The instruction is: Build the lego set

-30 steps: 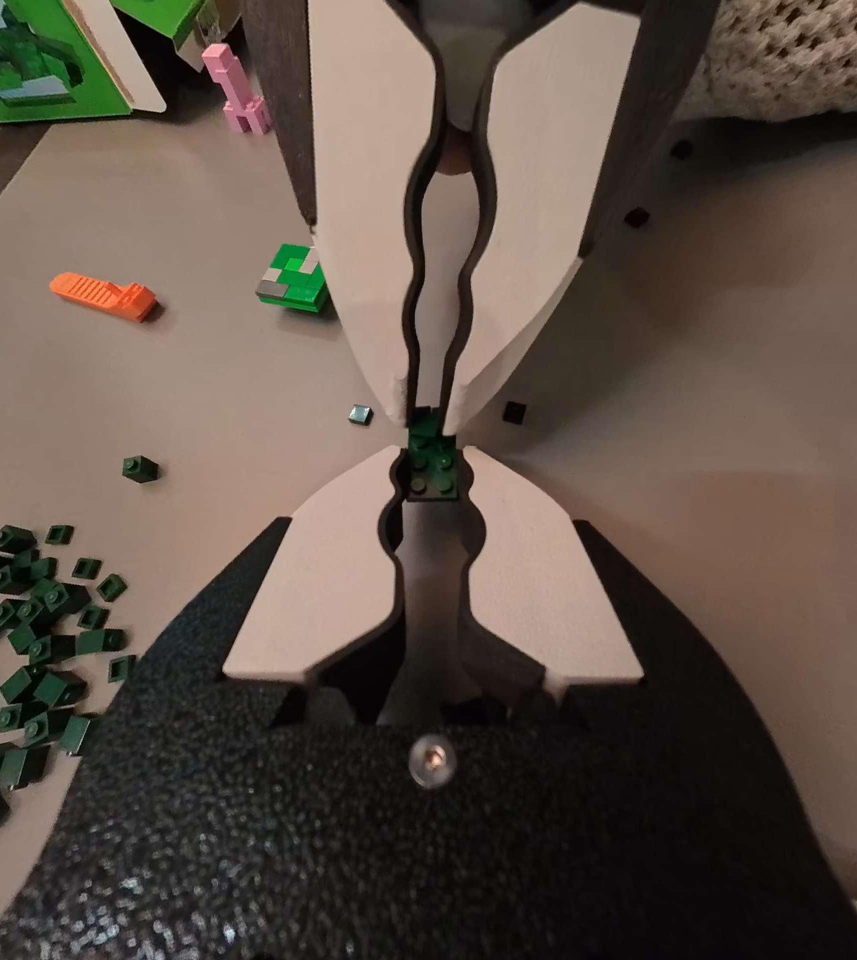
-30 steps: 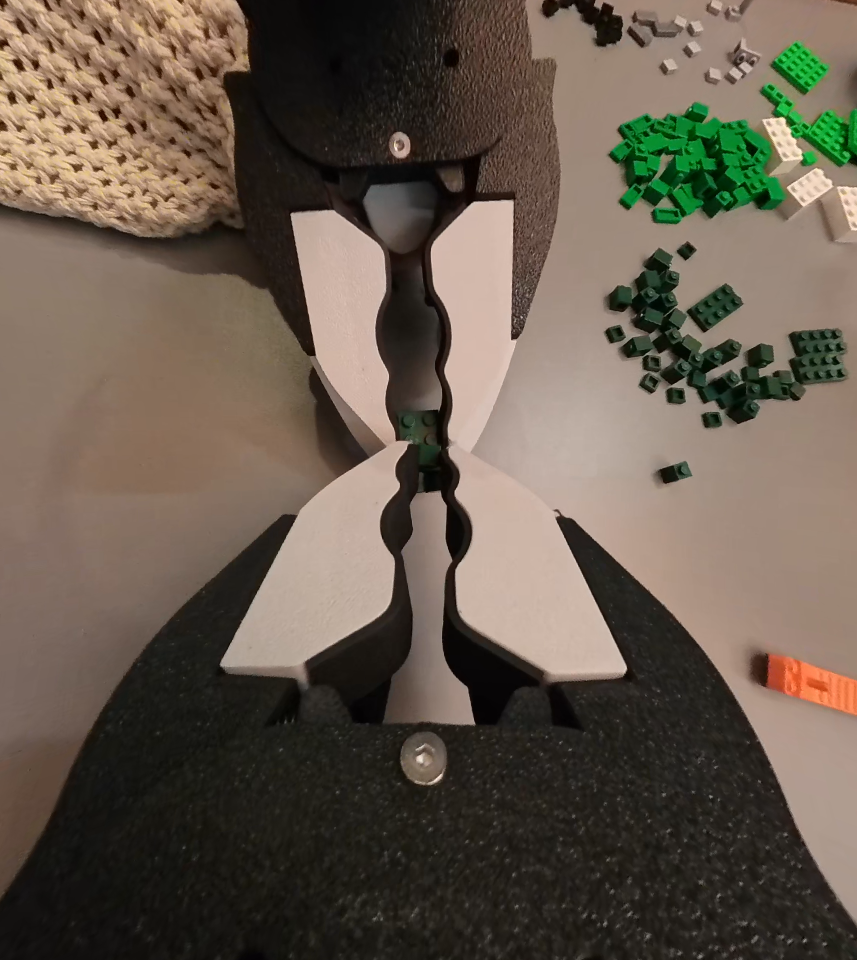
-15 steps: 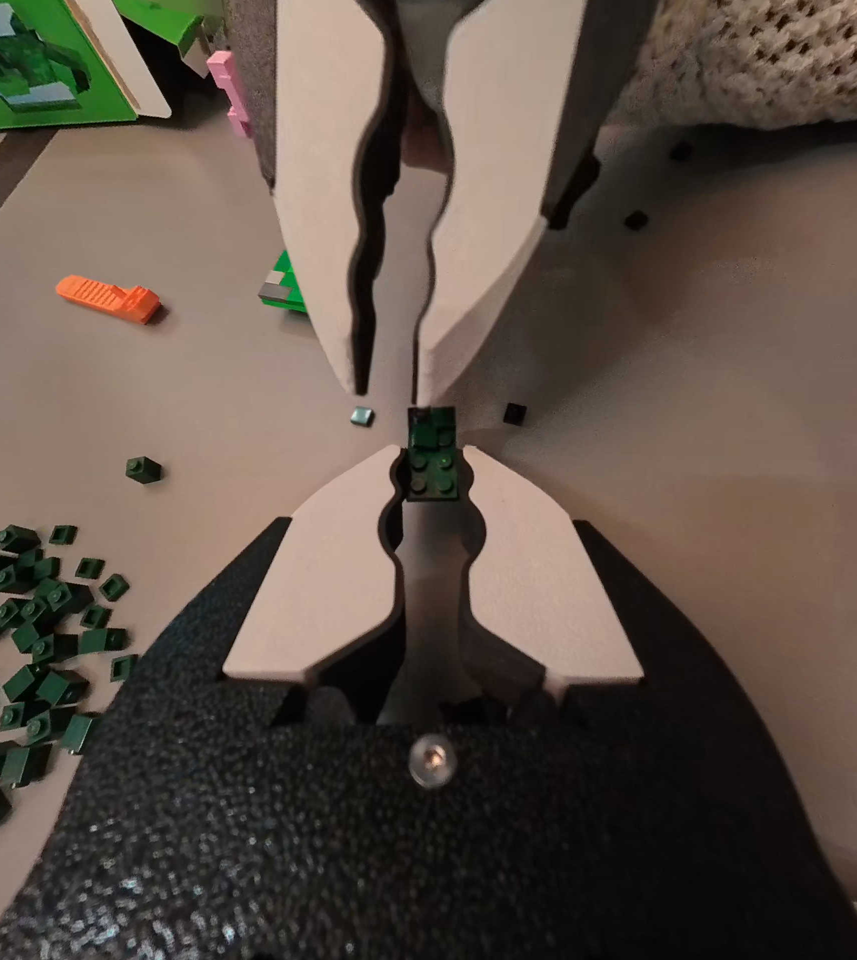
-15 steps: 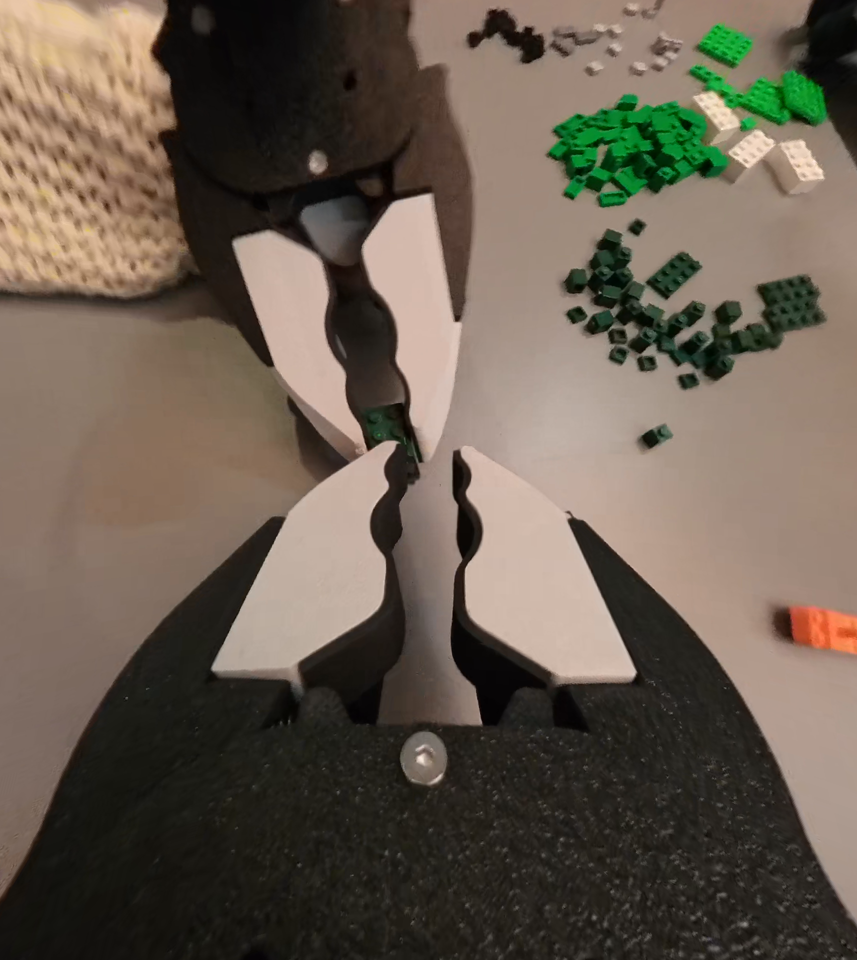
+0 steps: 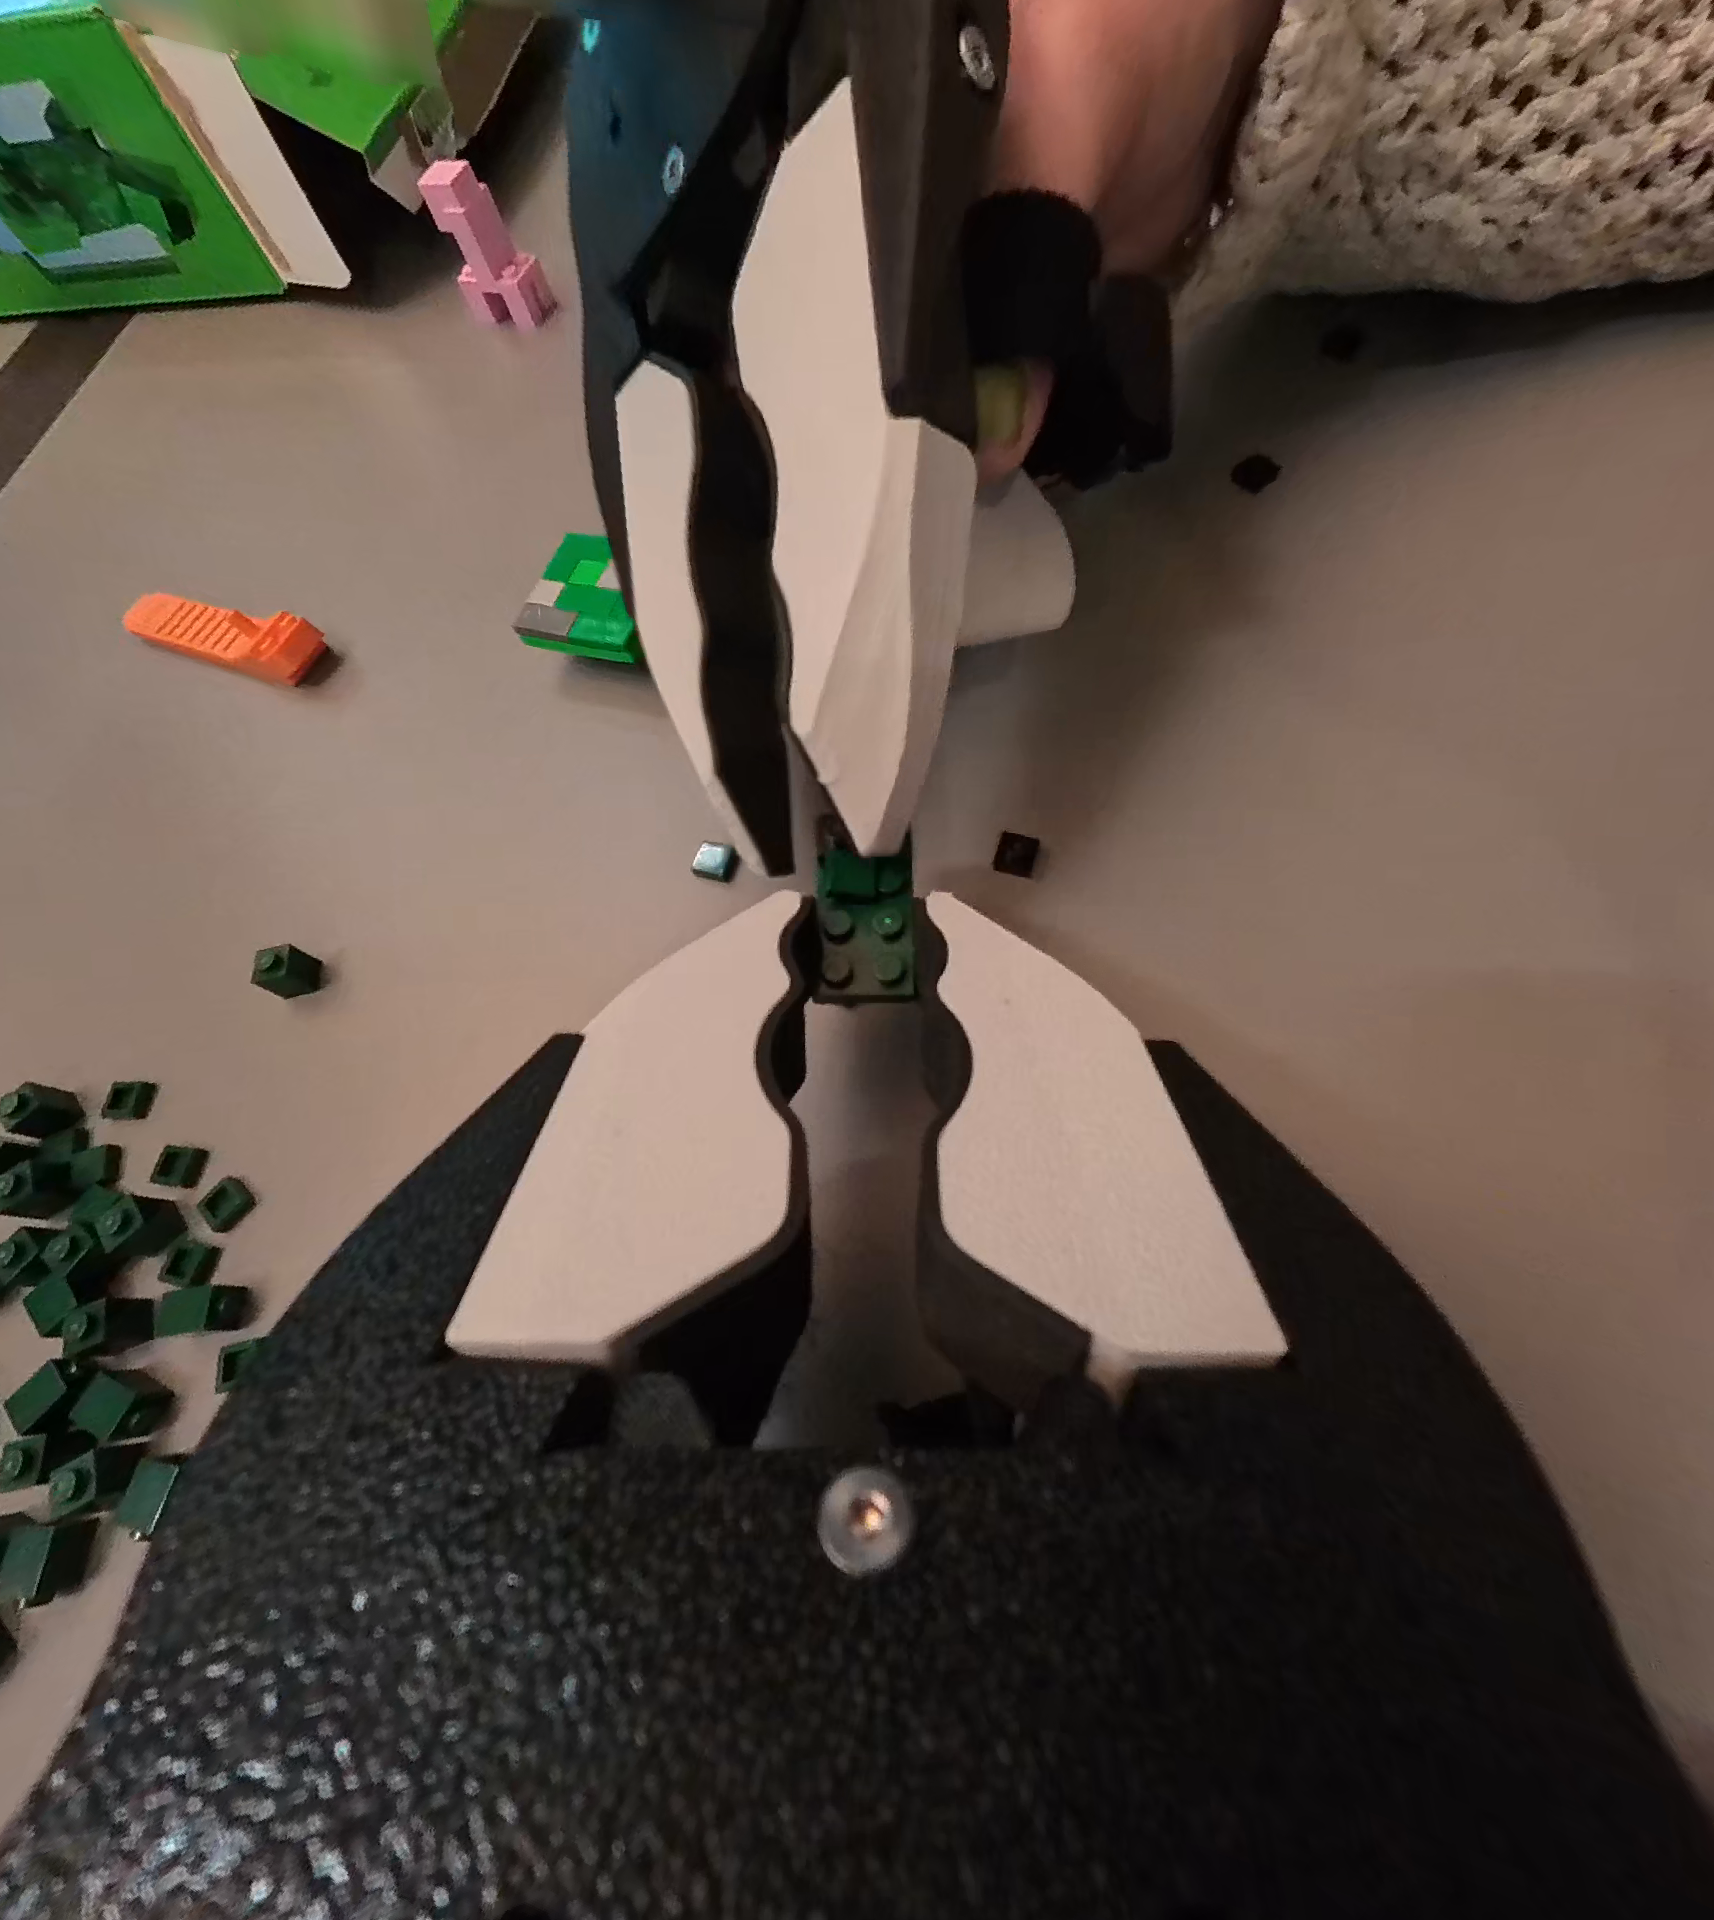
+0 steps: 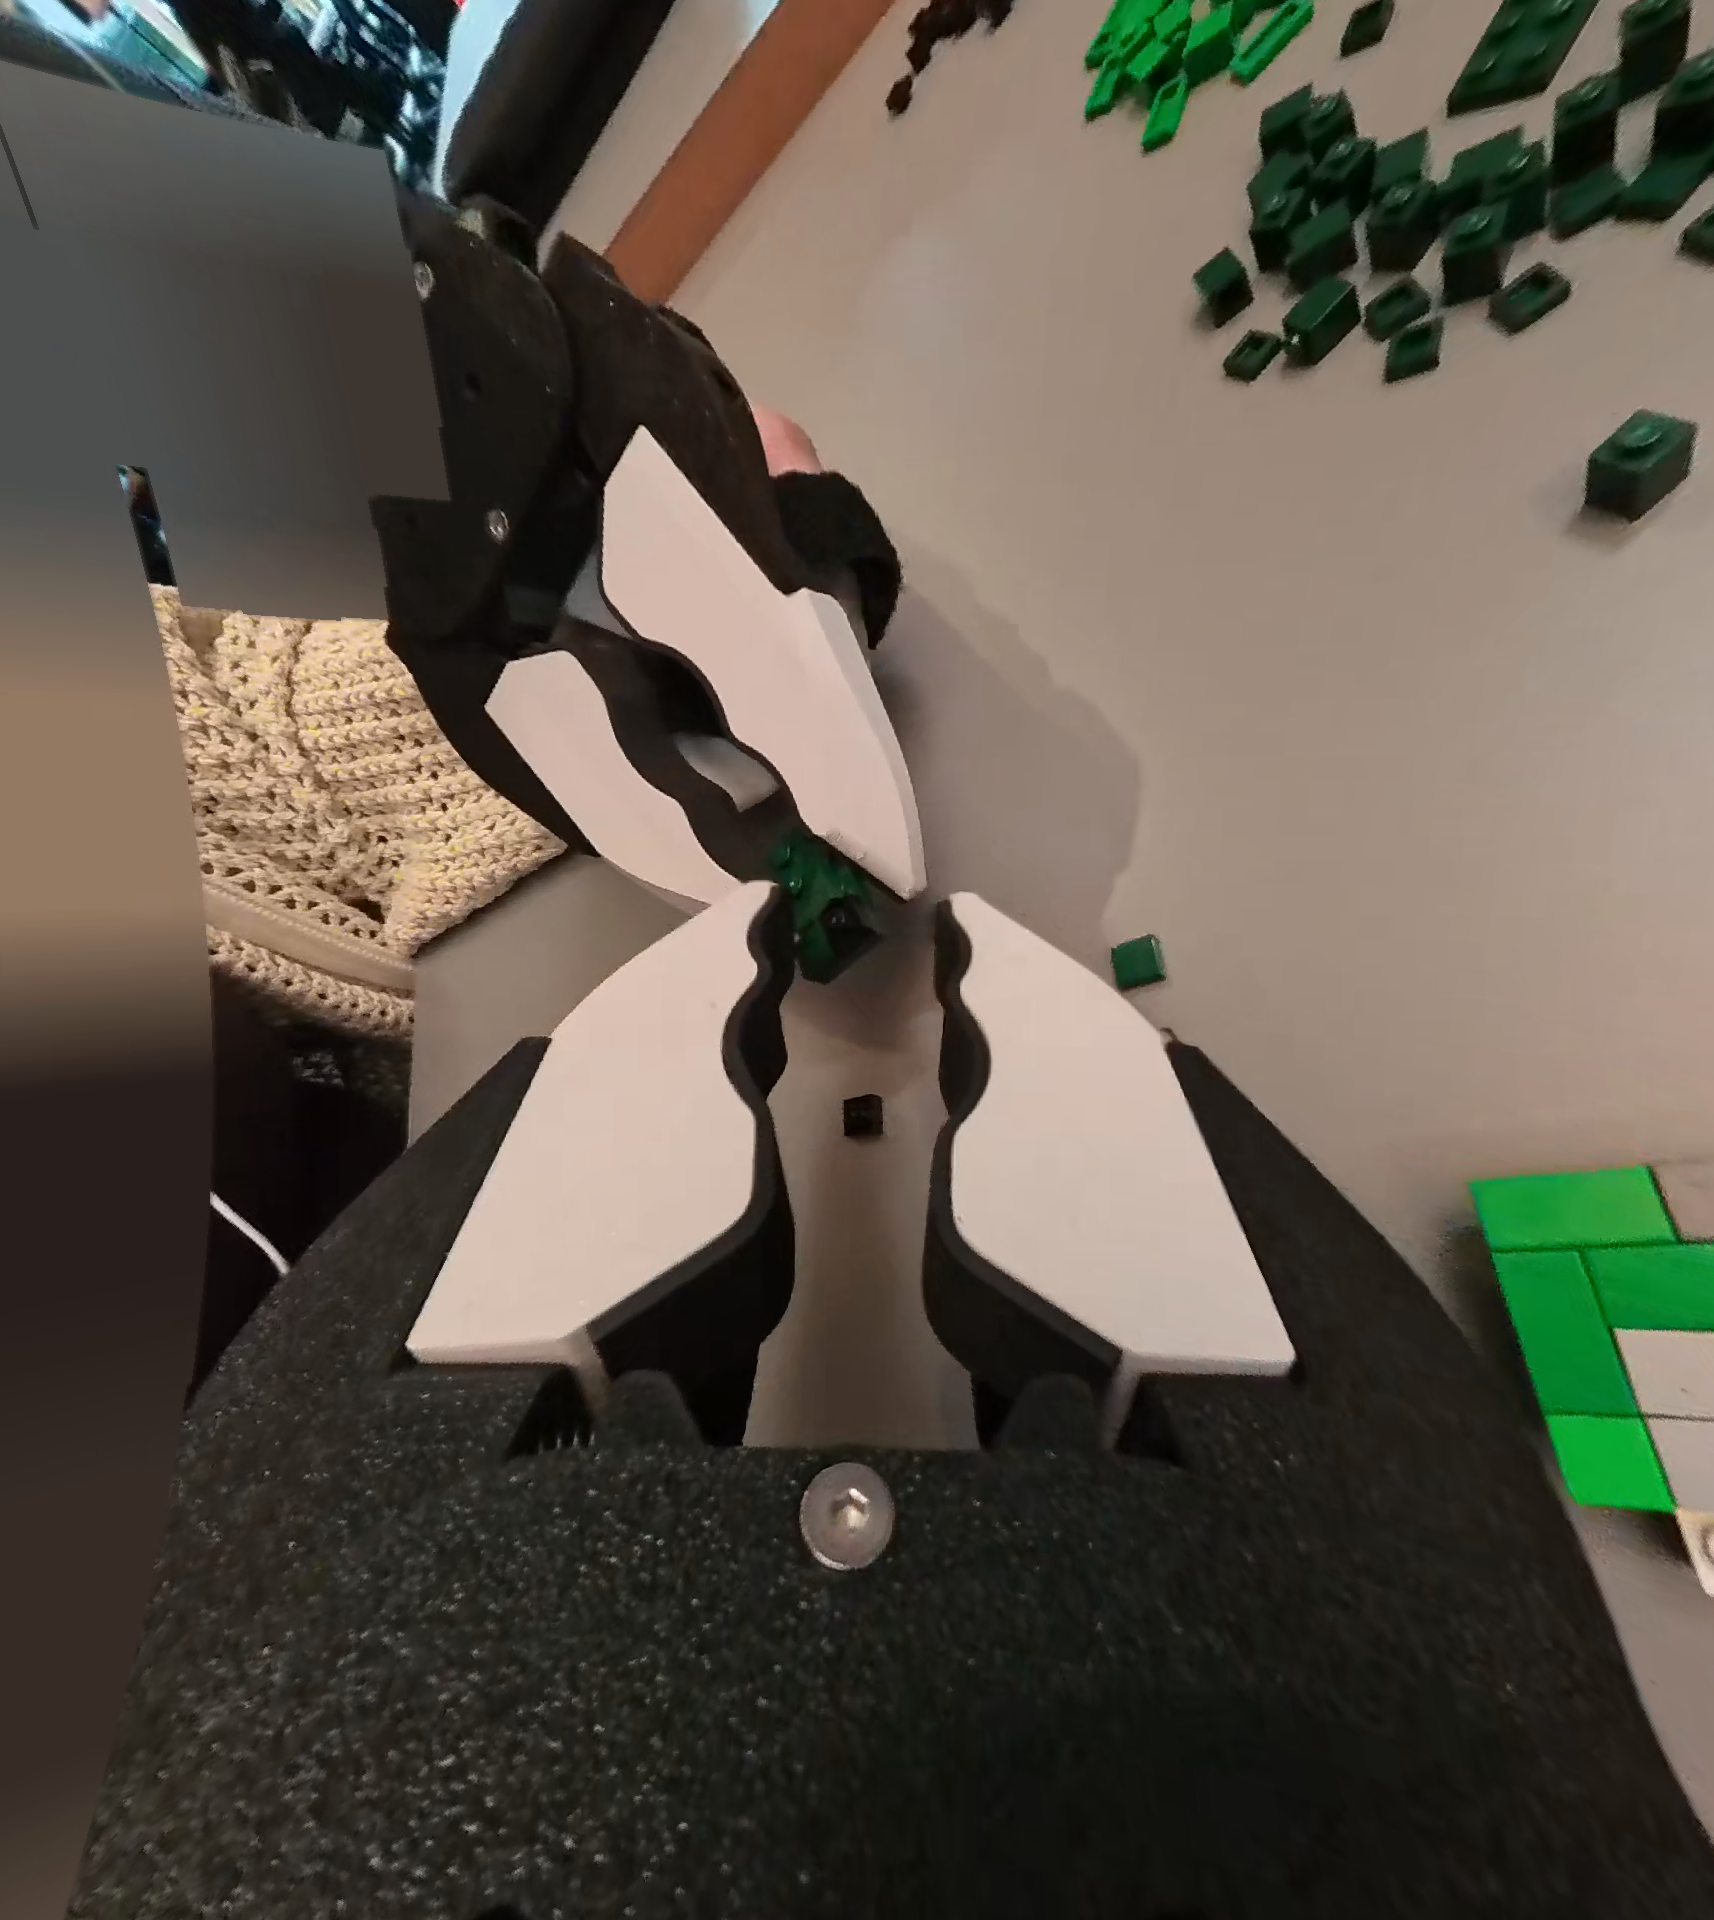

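My left gripper (image 5: 868, 914) is clamped on one dark green plate (image 5: 868, 951), two studs wide, long axis pointing away from me, held above the grey table (image 5: 1404, 831). My right gripper (image 6: 858, 914) has its fingers apart, around the plate's far end. One orange separator (image 5: 224, 639) lies far left.

Glossy plastic bricks (image 5: 53, 1278), matt grey table (image 5: 1404, 831), rough-grained black claw housing (image 5: 832, 1714)
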A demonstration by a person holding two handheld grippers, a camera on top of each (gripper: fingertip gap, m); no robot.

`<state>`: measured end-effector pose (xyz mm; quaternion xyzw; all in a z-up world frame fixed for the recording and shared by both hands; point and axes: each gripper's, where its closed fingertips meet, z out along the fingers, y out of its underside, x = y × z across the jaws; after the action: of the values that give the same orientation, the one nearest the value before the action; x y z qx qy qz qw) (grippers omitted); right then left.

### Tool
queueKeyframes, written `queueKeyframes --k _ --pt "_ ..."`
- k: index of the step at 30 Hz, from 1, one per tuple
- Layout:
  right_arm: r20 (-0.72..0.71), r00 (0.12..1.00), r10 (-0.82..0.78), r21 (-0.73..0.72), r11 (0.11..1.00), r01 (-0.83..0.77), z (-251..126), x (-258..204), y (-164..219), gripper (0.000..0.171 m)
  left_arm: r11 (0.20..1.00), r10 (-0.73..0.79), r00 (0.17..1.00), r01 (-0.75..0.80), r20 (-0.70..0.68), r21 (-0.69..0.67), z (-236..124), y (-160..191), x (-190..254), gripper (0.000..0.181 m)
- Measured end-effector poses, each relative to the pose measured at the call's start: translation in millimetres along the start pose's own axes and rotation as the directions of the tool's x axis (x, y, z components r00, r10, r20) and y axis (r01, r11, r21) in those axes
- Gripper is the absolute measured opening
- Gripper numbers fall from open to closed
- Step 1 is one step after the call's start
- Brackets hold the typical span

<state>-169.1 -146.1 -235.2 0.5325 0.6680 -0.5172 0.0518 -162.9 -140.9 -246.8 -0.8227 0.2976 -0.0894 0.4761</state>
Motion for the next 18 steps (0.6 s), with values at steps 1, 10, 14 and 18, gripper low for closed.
queueKeyframes --k 1,10,14,18 --pt "0.005 1.0 0.009 0.002 1.0 -0.009 0.9 0.0 0.3 0.024 1.0 -0.001 1.0 0.001 0.0 0.003 -0.2 -0.3 -0.1 0.017" --pt "0.061 0.995 0.083 0.014 0.996 -0.084 3.5 -2.1 1.5 0.014 1.0 0.019 1.0 -0.019 0.017 0.008 0.0 -1.1 -0.5 0.017" --pt "0.1 0.986 0.134 0.024 0.99 -0.137 3.4 -2.3 1.9 0.013 0.999 0.04 0.999 -0.041 0.024 0.006 0.5 -1.0 0.0 0.017" --pt "0.152 0.972 0.177 0.016 0.983 -0.182 2.0 -5.3 2.3 0.011 0.998 0.06 0.998 -0.06 0.017 0.024 -0.2 -3.3 2.3 0.017"
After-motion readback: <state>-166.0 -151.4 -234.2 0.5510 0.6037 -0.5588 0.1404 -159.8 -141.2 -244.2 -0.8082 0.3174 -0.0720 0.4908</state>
